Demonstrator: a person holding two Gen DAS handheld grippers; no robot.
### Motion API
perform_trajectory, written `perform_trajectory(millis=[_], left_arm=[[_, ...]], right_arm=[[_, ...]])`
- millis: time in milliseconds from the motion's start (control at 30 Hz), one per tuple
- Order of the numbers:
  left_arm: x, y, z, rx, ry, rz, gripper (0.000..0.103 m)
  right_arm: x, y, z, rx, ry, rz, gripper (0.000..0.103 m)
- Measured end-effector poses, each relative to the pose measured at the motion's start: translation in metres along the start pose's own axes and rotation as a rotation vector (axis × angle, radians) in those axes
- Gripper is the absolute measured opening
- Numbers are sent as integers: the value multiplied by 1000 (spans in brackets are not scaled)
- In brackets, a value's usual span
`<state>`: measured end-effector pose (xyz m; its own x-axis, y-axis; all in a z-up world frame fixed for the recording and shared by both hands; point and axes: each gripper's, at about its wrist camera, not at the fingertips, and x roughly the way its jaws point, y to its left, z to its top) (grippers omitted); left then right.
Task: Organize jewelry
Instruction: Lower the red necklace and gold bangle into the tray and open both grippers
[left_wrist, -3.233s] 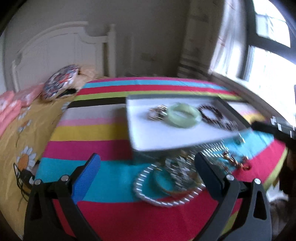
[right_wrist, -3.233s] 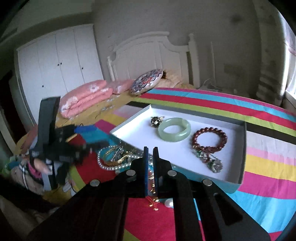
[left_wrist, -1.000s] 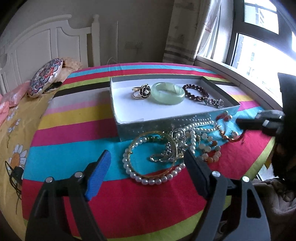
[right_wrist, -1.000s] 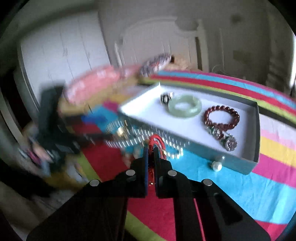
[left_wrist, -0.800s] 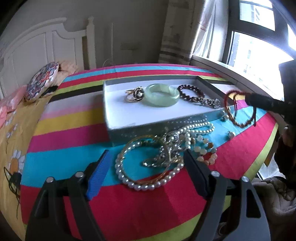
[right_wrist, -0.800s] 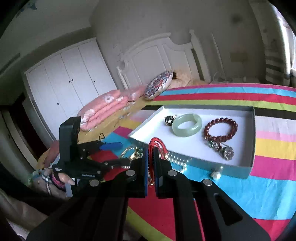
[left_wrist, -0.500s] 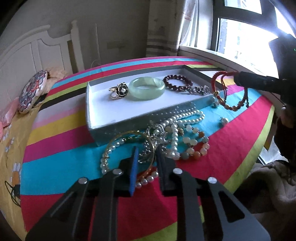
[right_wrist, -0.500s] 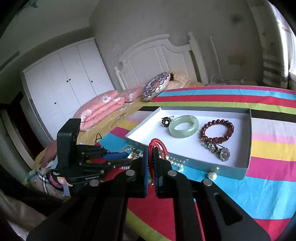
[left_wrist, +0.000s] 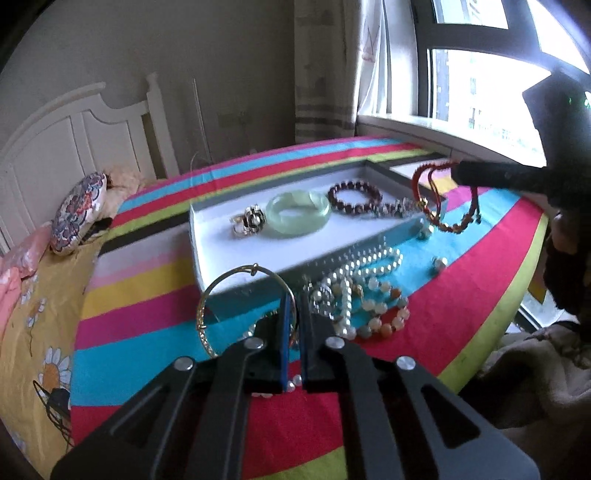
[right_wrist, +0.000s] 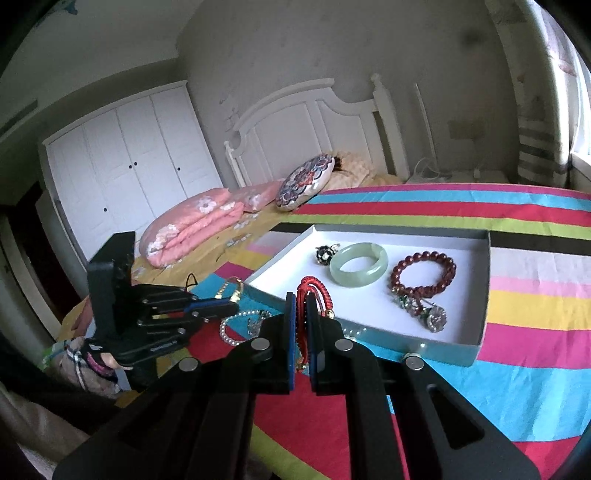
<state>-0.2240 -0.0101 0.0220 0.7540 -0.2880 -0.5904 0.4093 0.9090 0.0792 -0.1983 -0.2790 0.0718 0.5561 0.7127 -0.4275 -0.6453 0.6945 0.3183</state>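
Note:
My left gripper (left_wrist: 293, 306) is closing its jaws tight on a thin gold bangle (left_wrist: 253, 268), which stands lifted above the jewelry pile; the same left gripper (right_wrist: 236, 306) shows in the right wrist view. My right gripper (right_wrist: 301, 295) is shut on a red cord bracelet (right_wrist: 319, 288), which hangs over the near wall of the white-lined tray (right_wrist: 443, 347). In the left wrist view the red cord bracelet (left_wrist: 436, 201) dangles from the right gripper (left_wrist: 458, 171) at the tray's (left_wrist: 194, 229) right end. The tray holds a flower ring (left_wrist: 253, 219), a jade bangle (left_wrist: 297, 216) and dark bead bracelet (left_wrist: 354, 194).
Pearl strands and a mixed bead bracelet (left_wrist: 369, 291) lie tangled on the striped bedspread before the tray, with loose pearl earrings (left_wrist: 439, 262) beside them. Pink quilts (right_wrist: 192, 225) and a round cushion (right_wrist: 306, 181) sit by the headboard. A window is at the right.
The left gripper went from wide open to shut on the gold bangle and raised it off the pile. The right gripper lifted the red cord bracelet up to the tray's edge.

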Motion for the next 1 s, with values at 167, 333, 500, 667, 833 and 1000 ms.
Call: perform_trajectory(millis=[167, 333, 500, 667, 833, 1000], left_arm=[[-5, 0, 13, 34, -16, 15, 4], [1, -1, 28, 58, -20, 7, 4], [15, -1, 41, 90, -4, -1, 4], [33, 1, 58, 97, 10, -10, 4], [57, 9, 69, 91, 52, -12, 4], [83, 14, 69, 80, 124, -25, 4]], right_arm=[[2, -2, 6, -15, -3, -15, 8], [3, -7, 14, -22, -16, -33, 8], [9, -13, 23, -28, -17, -56, 8], [27, -21, 32, -45, -5, -101, 8], [52, -28, 37, -78, 41, -159, 8], [78, -24, 34, -136, 105, -193, 8]])
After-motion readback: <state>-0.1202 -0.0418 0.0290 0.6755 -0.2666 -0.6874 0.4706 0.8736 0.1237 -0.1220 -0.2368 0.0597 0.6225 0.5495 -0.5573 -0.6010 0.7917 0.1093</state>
